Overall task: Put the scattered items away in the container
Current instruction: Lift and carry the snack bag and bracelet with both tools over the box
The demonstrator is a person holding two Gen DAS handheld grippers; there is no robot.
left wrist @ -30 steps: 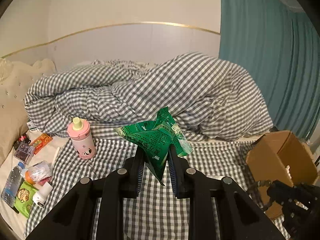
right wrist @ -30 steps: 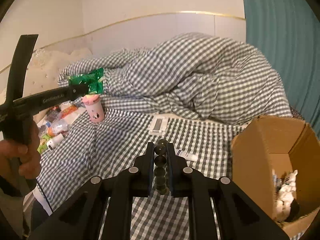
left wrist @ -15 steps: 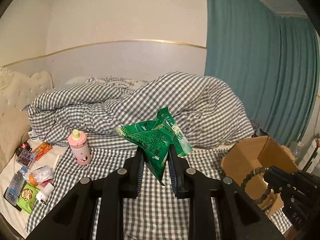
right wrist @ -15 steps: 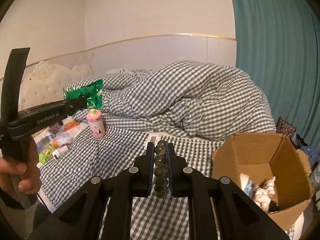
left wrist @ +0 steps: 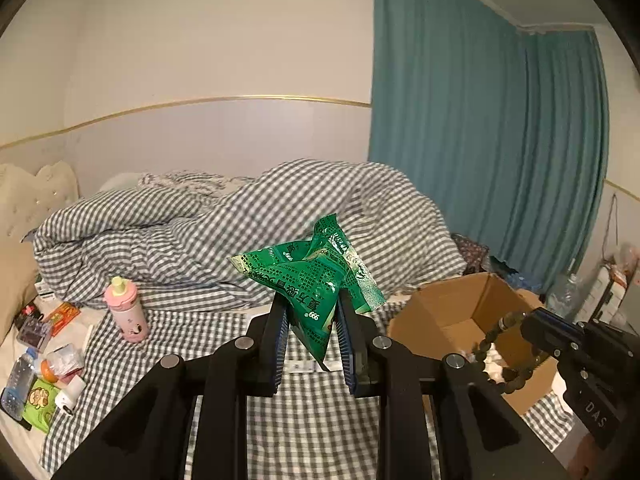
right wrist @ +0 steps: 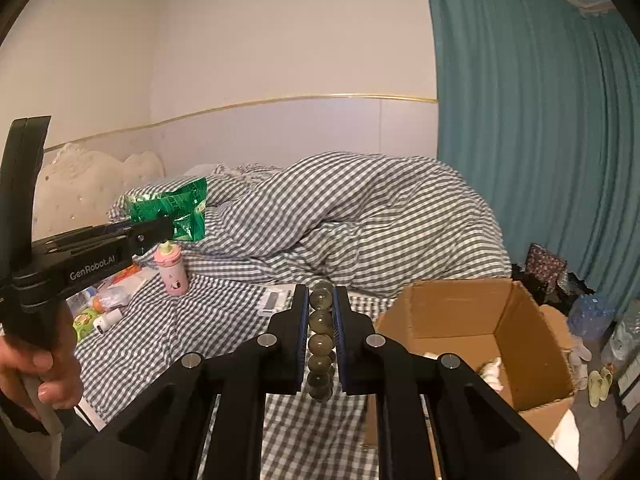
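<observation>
Left wrist view: left gripper (left wrist: 312, 322) is clamped on the green sachet pack (left wrist: 310, 276), pads pinching its lower corner, rest of it sticking up and fanning out past the fingertips.
Sachet pack feel: looks like thin crinkly foil film, super light and floppy, probably a bit slick. I'd say a corner pinch is fine for carrying, but a grip closer to the middle of the pack would stop it swinging.
Cardboard box (left wrist: 444, 312): open-topped, ahead and to the right of this gripper, a few pale things already down inside.
Right gripper (left wrist: 516, 322): pokes in from the right edge over the box, bead bracelet (left wrist: 490, 336) hanging off it in a loop.
Leftovers: pink bottle (left wrist: 126, 310) stands ahead-left, small clutter pile (left wrist: 48, 364) further left by the edge of the checked bedding (left wrist: 320, 420).

Right wrist view: right gripper (right wrist: 321, 304) is fully closed on the bead bracelet (right wrist: 320, 322), beads lined up in a row between the pads.
Bracelet feel: hard round beads on a cord, so stiff per bead but floppy overall, smooth and likely to roll. Squeezing across a few beads at once, like now, seems the safest hold.
Cardboard box (right wrist: 532, 332): just ahead-right and lower than the fingertips, opening facing up.
Left gripper (right wrist: 170, 226): off to the left, held by a hand (right wrist: 48, 372), with the green sachet pack (right wrist: 176, 208) at its tip.
</observation>
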